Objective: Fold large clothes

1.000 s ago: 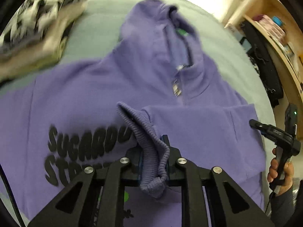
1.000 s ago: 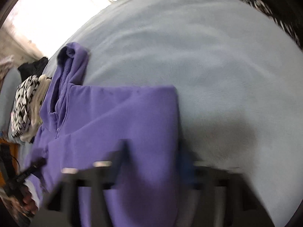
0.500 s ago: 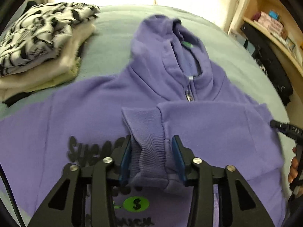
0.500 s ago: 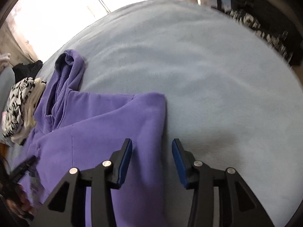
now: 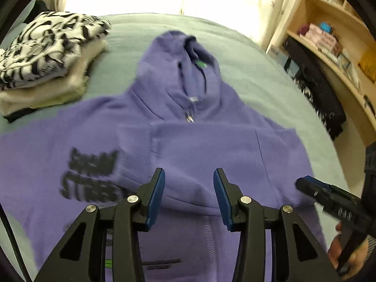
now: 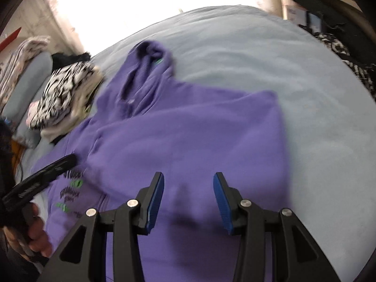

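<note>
A purple zip hoodie (image 5: 188, 145) with black lettering lies face up on the bed, hood pointing away. It also shows in the right wrist view (image 6: 188, 136). Its right sleeve is folded across the chest, the ribbed cuff (image 5: 134, 141) lying flat near the lettering. My left gripper (image 5: 189, 195) is open and empty, above the folded sleeve. My right gripper (image 6: 188, 197) is open and empty, above the hoodie's right side near its folded edge. The right gripper also shows at the left wrist view's right edge (image 5: 329, 199).
A stack of folded clothes (image 5: 44, 56) with a black-and-white patterned top sits on the bed left of the hood. The light blue bed cover (image 6: 282, 70) stretches to the right. Wooden shelves (image 5: 329, 47) and dark items stand beyond the bed's right side.
My left gripper let go of the ribbed cuff, opened and drew back; the sleeve now lies flat across the chest. My right gripper pulled back from the hoodie's edge.
</note>
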Demonstrator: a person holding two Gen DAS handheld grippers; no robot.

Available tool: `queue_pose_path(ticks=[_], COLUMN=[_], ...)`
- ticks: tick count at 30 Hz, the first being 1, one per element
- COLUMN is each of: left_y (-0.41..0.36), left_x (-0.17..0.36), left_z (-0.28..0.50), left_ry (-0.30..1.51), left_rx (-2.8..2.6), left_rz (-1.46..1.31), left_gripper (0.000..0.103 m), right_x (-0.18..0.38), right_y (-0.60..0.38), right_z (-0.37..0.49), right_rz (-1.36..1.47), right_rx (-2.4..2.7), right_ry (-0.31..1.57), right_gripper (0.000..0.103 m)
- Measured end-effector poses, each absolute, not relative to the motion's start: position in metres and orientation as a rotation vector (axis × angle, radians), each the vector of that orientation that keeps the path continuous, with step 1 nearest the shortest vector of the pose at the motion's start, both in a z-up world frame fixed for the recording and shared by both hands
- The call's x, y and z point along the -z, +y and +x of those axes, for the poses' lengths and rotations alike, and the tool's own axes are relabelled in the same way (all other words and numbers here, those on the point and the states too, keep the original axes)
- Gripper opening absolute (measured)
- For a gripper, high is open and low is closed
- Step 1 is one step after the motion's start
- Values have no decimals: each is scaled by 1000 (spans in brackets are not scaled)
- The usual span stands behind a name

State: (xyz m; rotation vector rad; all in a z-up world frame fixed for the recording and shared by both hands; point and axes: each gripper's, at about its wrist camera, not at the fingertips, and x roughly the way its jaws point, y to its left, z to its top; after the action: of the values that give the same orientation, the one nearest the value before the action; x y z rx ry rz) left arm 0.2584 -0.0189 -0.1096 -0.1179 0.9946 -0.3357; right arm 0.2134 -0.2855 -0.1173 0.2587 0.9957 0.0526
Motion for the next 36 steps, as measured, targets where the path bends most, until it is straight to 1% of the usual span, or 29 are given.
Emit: queue_pose_path(ticks=[3, 4, 5, 7, 8, 9, 10, 12, 15, 18, 21, 22, 23, 25, 30, 36], left_y=[-35, -36, -34, -25, -20, -16, -12, -8, -9, -14, -17, -17, -17, -17, -12, 6], left_x=[137, 145, 153, 159, 158, 157, 155, 152, 147, 137, 121, 114, 108, 98, 68, 42], left_z=[261, 263, 267, 269, 269, 269, 269, 267, 260, 245, 231, 223, 216, 205, 162, 116], left_ry=[1049, 1067, 1084, 1092, 1094, 1099, 1103, 1102, 1093, 1080, 1061, 1046, 1035, 1013, 958, 939], left_rx=[297, 267, 239, 255, 266, 273, 280, 288, 282, 262, 260, 256, 249, 232, 199, 181], left_rz=[-93, -79, -65, -100, -120, -131, -144, -160, -142, -94, -78, -71, -66, -59, -33, -45], left_gripper=[41, 40, 37, 35, 32, 32, 32, 32, 32, 39, 41, 44, 49, 56, 57, 58], right_x=[135, 140, 144, 145, 144, 144, 142, 137, 132, 130, 126, 125, 123, 118, 105, 90], right_y=[-277, -280, -288, -308, -317, -329, -339, -351, -356, -363, -356, -354, -351, -342, -323, -291], right_z=[211, 210, 207, 197, 193, 187, 183, 173, 161, 151, 141, 137, 133, 122, 100, 74], right_rz=[234, 223, 196, 171, 179, 208, 241, 264, 245, 311, 361, 365, 364, 365, 402, 388], right_rx=[-37, -13, 32, 95, 108, 104, 94, 110, 178, 185, 162, 157, 153, 145, 122, 93], right_ry=[1037, 1046, 1050, 1037, 1032, 1030, 1029, 1020, 1017, 1027, 1022, 1019, 1015, 1008, 1006, 1005], right_gripper=[44, 43, 42, 41, 38, 31, 30, 30, 33, 33, 33, 33, 33, 33, 33, 33])
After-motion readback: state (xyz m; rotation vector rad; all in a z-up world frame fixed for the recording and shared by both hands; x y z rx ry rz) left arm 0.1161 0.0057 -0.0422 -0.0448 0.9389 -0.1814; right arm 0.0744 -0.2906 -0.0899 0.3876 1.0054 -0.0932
